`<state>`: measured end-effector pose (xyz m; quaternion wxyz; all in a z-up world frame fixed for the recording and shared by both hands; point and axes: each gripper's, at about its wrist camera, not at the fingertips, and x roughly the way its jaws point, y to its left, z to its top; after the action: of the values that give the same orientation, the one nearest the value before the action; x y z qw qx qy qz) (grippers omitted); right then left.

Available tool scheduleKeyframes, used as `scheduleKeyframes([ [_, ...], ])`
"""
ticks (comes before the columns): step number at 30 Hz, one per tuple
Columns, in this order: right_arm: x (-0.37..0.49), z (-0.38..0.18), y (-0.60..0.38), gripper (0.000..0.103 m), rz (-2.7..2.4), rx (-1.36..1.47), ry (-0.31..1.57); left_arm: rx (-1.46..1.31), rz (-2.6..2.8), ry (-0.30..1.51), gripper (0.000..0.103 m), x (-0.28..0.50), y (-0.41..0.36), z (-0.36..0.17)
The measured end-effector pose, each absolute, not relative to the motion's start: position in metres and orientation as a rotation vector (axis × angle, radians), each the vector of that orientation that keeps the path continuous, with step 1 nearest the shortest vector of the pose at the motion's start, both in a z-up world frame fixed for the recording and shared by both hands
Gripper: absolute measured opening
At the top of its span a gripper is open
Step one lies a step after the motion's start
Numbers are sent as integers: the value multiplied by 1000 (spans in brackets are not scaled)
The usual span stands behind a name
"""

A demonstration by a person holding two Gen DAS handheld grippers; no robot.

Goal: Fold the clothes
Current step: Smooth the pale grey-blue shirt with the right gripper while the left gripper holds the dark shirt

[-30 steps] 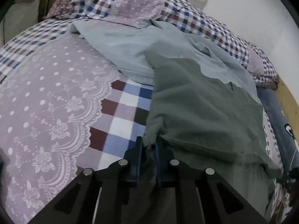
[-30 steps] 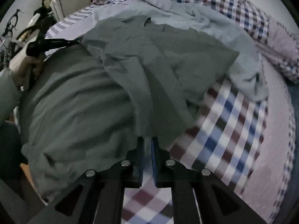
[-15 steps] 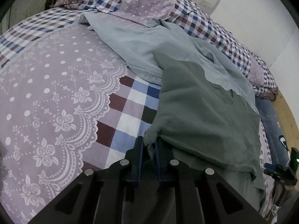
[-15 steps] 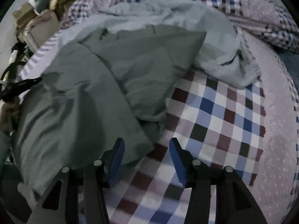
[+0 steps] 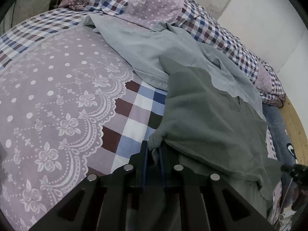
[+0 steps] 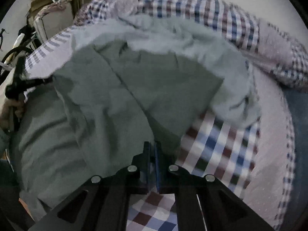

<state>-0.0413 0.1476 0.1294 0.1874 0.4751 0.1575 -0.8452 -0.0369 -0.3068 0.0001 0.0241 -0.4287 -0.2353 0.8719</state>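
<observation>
I am looking down on a bed [image 5: 48, 96] that is wearing a patchwork cover: lilac panels with white dots and lace-print scallops, and checked squares of blue, maroon and white. A dark green garment [image 5: 207, 127] is lying spread across the checked part, and its far edge is sitting under a pale blue-grey garment [image 5: 138, 46] that is stretching toward the pillows [image 5: 154, 7] at the head. A denim-blue fabric [image 5: 277, 127] is lying along the bed's right edge.
</observation>
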Motion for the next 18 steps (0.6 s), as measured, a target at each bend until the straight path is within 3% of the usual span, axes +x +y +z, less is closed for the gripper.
scheduleKeyframes([
  [6, -62, 168, 112, 2, -2449, 1268, 584, -1312, 2730, -782, 9, -31, -312, 0],
  [10, -103, 136, 115, 6, -2498, 1528, 733, -1315, 2732, -799, 9, -29, -310, 0],
  [13, -128, 138, 111, 14, -2581, 1556, 715, -1309, 2724, -821, 9, -28, -312, -1],
  [15, -143, 150, 84, 32, -2576, 1467, 632, -1307, 2719, -834, 9, -27, -313, -2],
  [18, -168, 166, 16, 41, -2475, 1332, 574, -1306, 2711, -850, 9, -27, -315, -3],
])
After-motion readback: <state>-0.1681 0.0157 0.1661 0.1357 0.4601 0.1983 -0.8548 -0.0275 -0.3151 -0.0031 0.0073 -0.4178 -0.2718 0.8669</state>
